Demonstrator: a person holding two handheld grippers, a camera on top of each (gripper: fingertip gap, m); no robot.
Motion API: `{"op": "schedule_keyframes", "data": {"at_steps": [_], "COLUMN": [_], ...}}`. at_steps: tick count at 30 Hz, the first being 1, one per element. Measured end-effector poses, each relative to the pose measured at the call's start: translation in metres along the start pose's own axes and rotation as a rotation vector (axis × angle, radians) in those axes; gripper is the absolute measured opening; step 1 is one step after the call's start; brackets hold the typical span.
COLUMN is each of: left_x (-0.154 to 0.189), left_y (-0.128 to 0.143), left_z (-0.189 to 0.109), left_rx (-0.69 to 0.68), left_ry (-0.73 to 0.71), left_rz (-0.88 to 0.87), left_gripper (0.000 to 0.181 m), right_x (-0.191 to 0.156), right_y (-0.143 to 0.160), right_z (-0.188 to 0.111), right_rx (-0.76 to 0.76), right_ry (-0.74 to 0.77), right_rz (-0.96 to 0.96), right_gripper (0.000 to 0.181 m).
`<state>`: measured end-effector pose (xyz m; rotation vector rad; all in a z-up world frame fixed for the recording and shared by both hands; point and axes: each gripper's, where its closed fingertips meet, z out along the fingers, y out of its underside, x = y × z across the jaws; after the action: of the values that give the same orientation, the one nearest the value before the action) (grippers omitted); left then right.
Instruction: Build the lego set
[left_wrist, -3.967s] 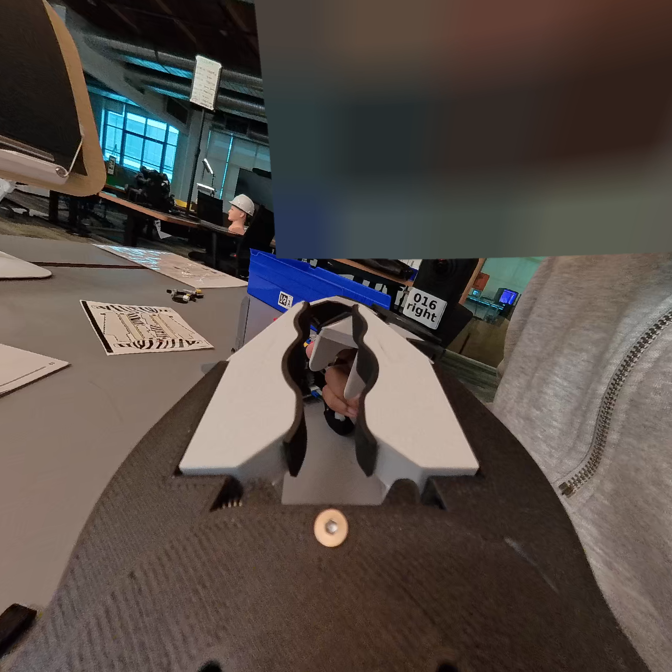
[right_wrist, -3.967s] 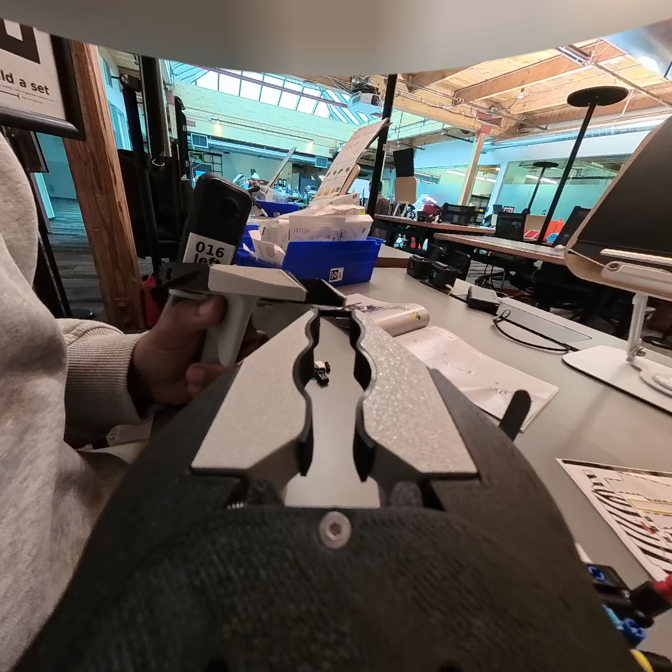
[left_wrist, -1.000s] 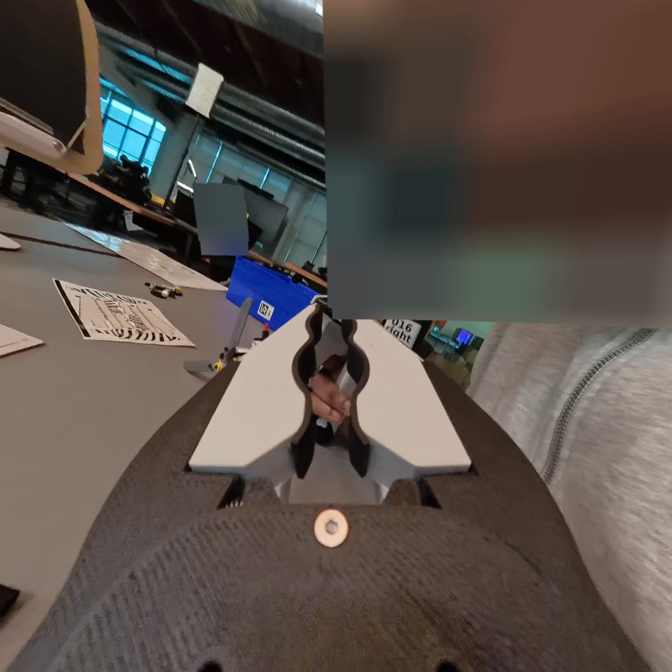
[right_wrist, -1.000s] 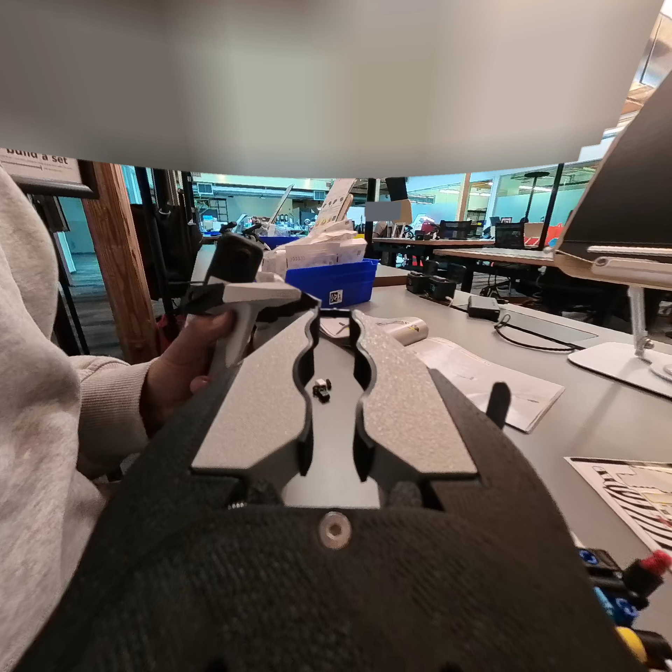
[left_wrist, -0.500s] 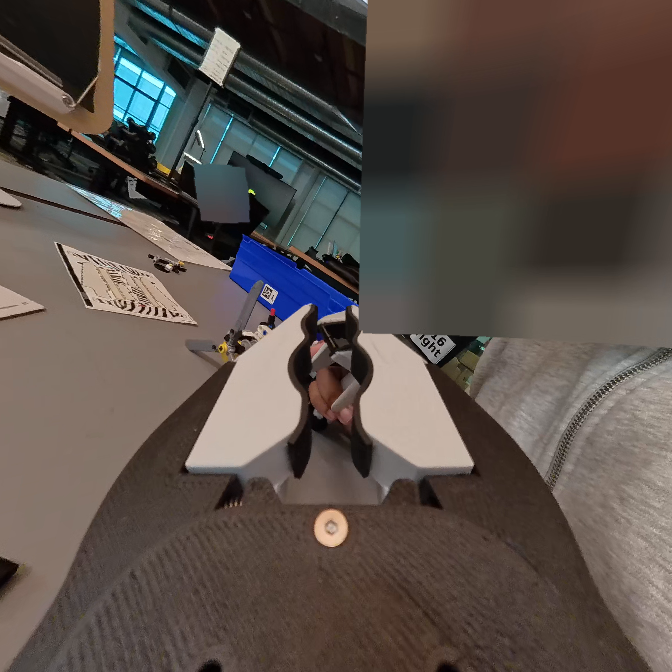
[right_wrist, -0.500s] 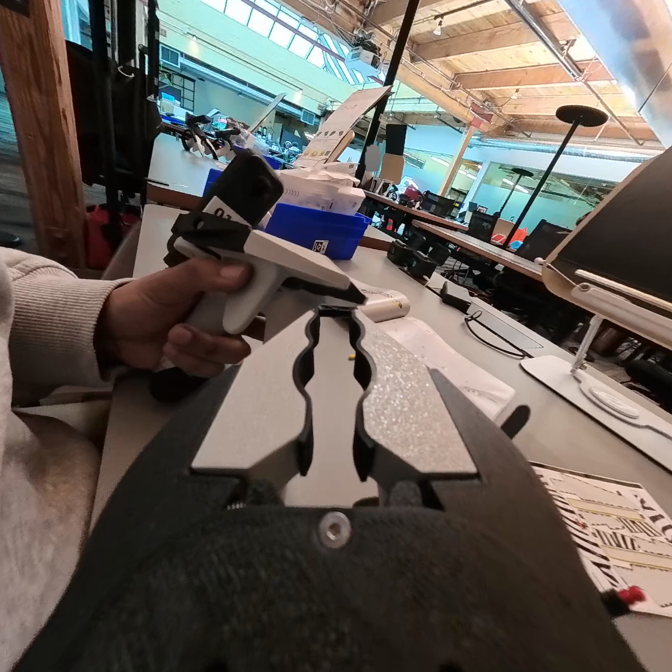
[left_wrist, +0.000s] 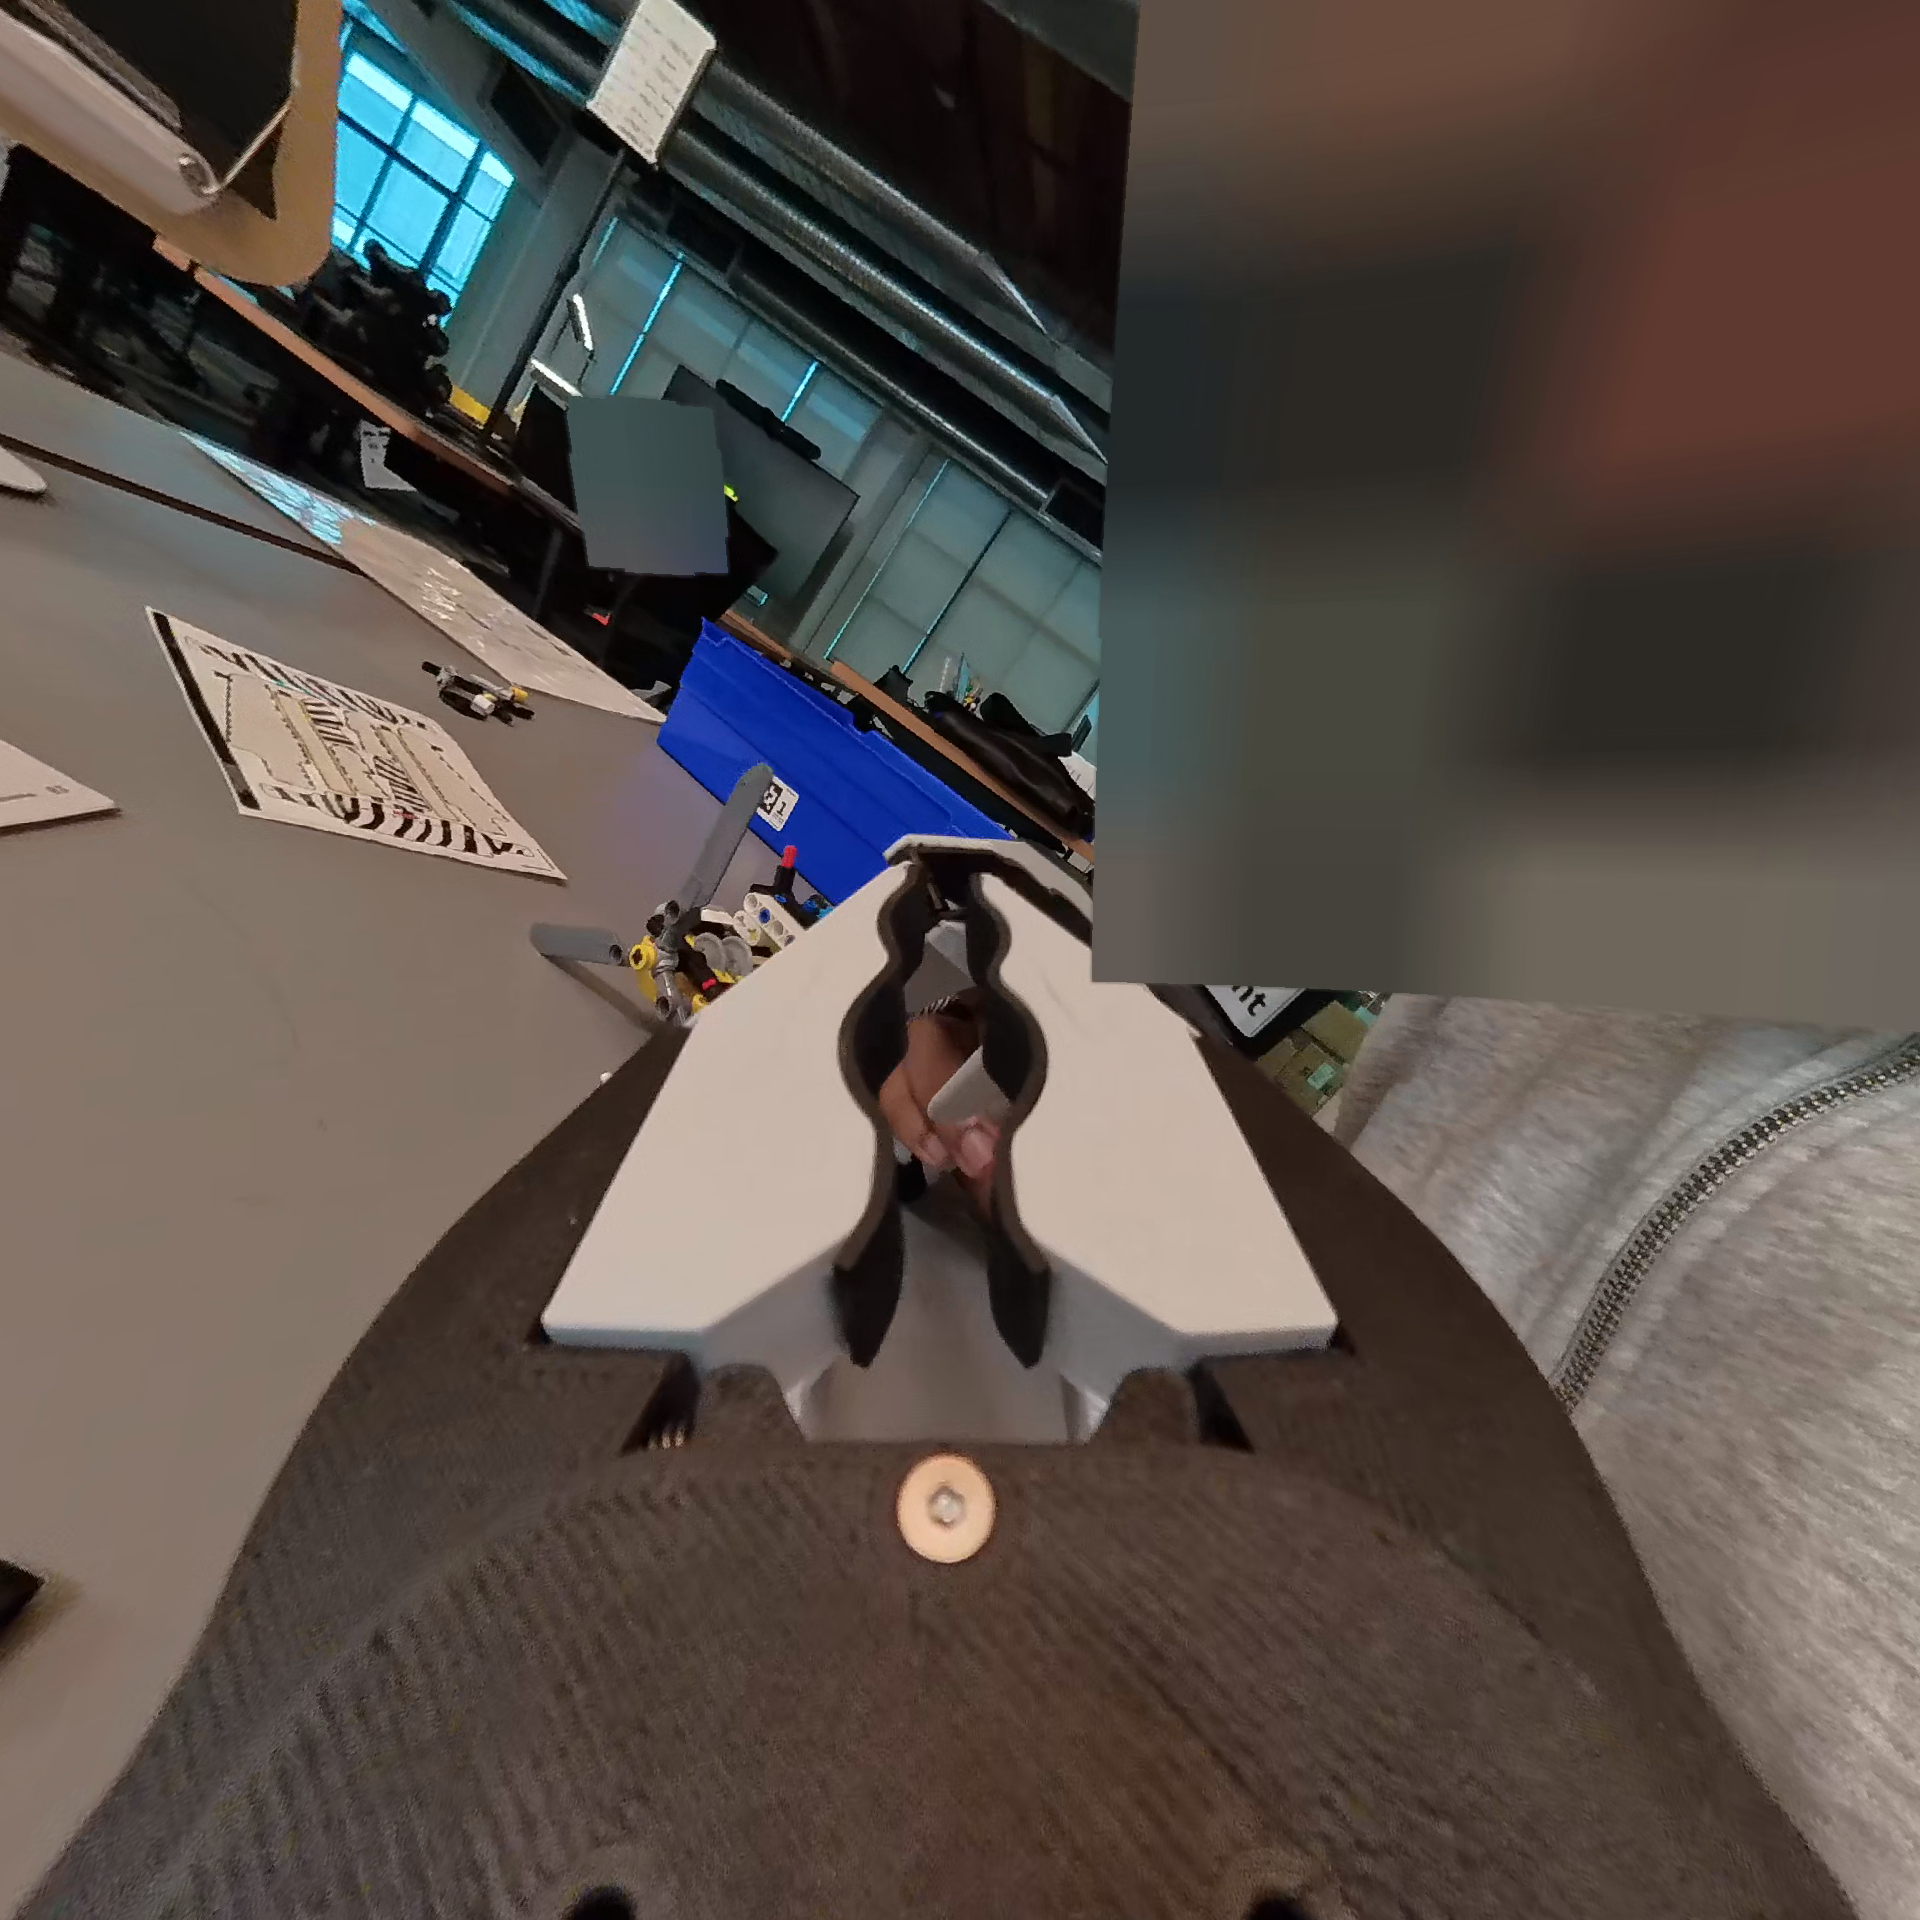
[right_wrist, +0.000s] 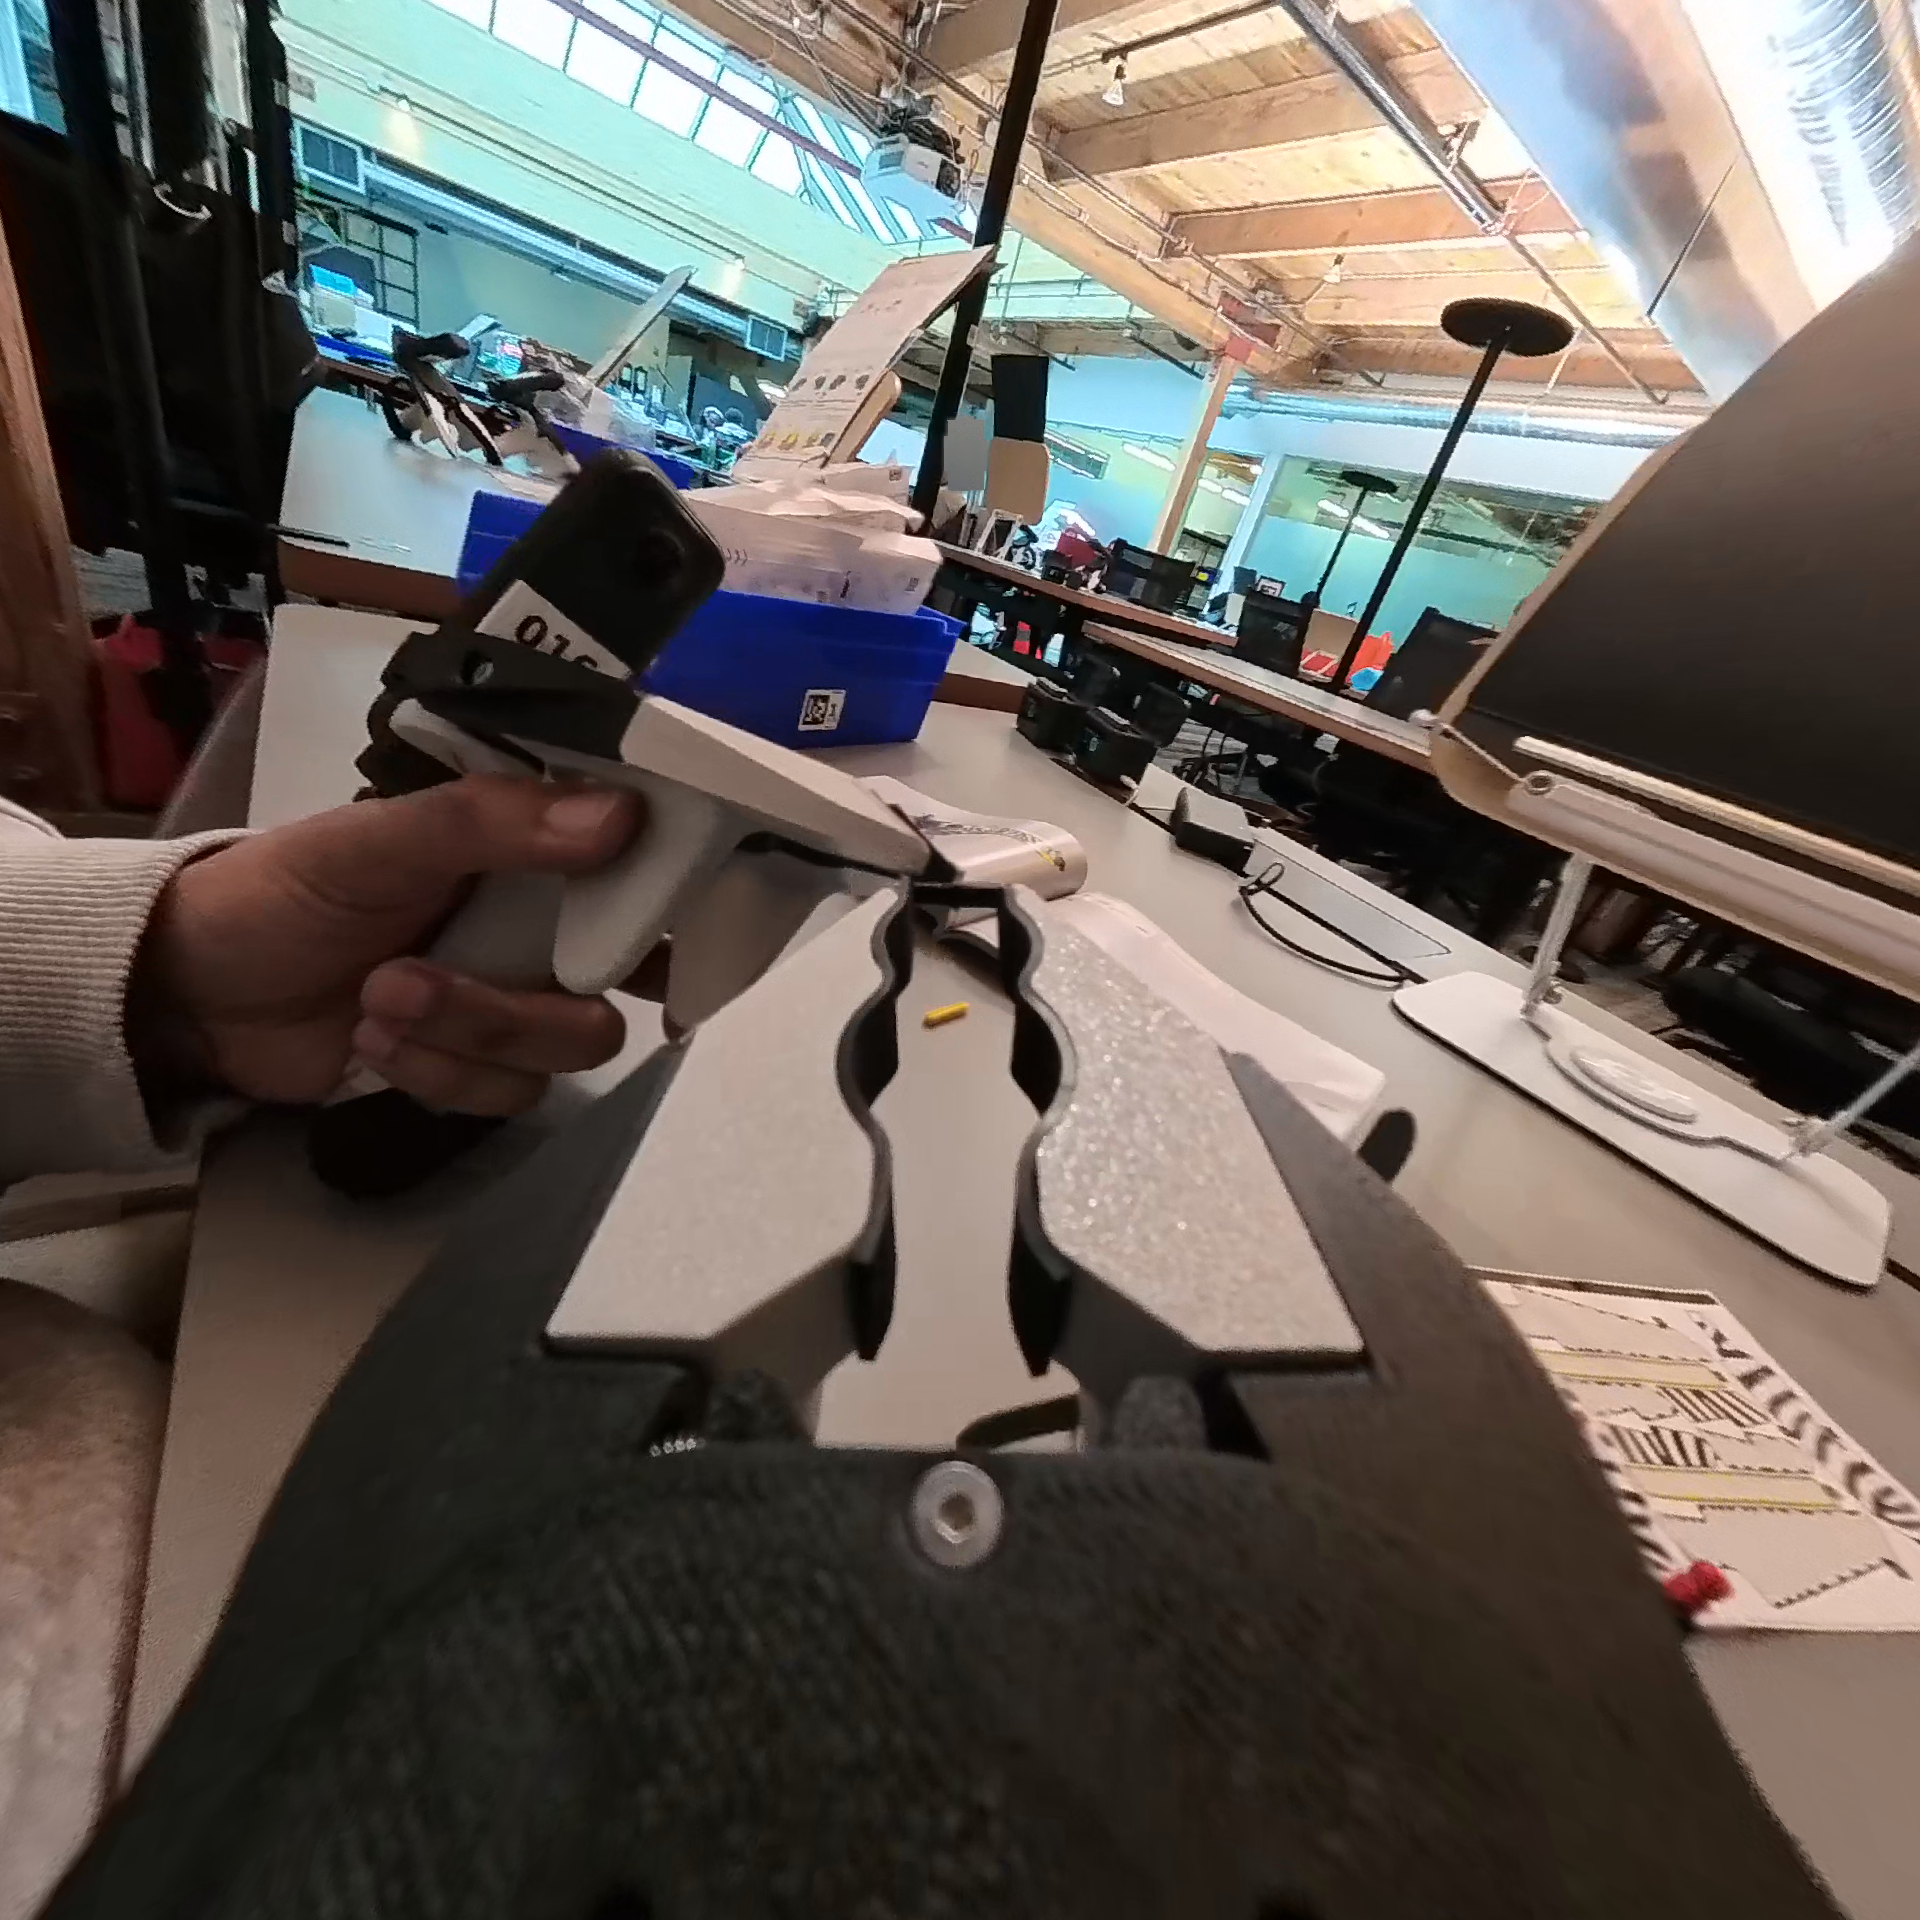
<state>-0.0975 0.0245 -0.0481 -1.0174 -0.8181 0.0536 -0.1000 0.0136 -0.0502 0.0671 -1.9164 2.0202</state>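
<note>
Handover or nose-to-nose alignment seems to be the step in hand. In the right wrist view the left gripper (right_wrist: 930, 868), held in a hand (right_wrist: 343, 987) at the left of the frame, points its tip straight at the tips of the right gripper (right_wrist: 952, 896) at mid-frame.

The right jaws stand narrowly apart with nothing visible between them. The dark nose of the left gripper sits right at their opening.

In its own view the left gripper (left_wrist: 941, 873) has its jaws drawn almost together at the tips. Whether a small piece is pinched there I cannot tell.

The lego assembly (left_wrist: 717, 940), a grey, yellow and white cluster, lies on the worktop (left_wrist: 260, 1091) left of centre, just in front of the blue bin (left_wrist: 831, 774). A loose yellow piece (right_wrist: 945, 1010) shows on the worktop through the right jaws' gap. A red piece (right_wrist: 1694, 1616) lies at the lower right, on the edge of the printed sheet (right_wrist: 1704, 1455).

To do this well:
- Bring both tools lower into steady view, with the tips on one line.
- If a piece is being passed, the receiving jaws should close fully on it before the other pair lets go. A part this small would bounce away across the worktop if dropped.
- Hold the tools above the worktop near the assembly, not out at the edge by the person's lap.
</note>
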Motion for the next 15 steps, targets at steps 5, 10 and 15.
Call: {"op": "schedule_keyframes", "data": {"at_steps": [5, 10, 15], "left_x": [-0.003, -0.01, -0.012], "left_y": [0.0, -0.003, -0.003], "left_z": [0.0, -0.002, -0.002], "left_rx": [0.003, 0.019, 0.022], "left_ry": [-0.01, -0.042, -0.054], "left_rz": [-0.015, -0.04, -0.042], "left_gripper": [0.006, 0.009, 0.019], "right_x": [0.001, 0.002, 0.004], "right_y": [0.001, 0.002, 0.002], "right_z": [0.001, 0.002, 0.002], "right_rx": [-0.011, -0.016, -0.02], "right_ry": [0.026, 0.044, 0.068], "right_rz": [-0.03, -0.054, -0.064], "right_gripper": [0.012, 0.013, 0.013]}}
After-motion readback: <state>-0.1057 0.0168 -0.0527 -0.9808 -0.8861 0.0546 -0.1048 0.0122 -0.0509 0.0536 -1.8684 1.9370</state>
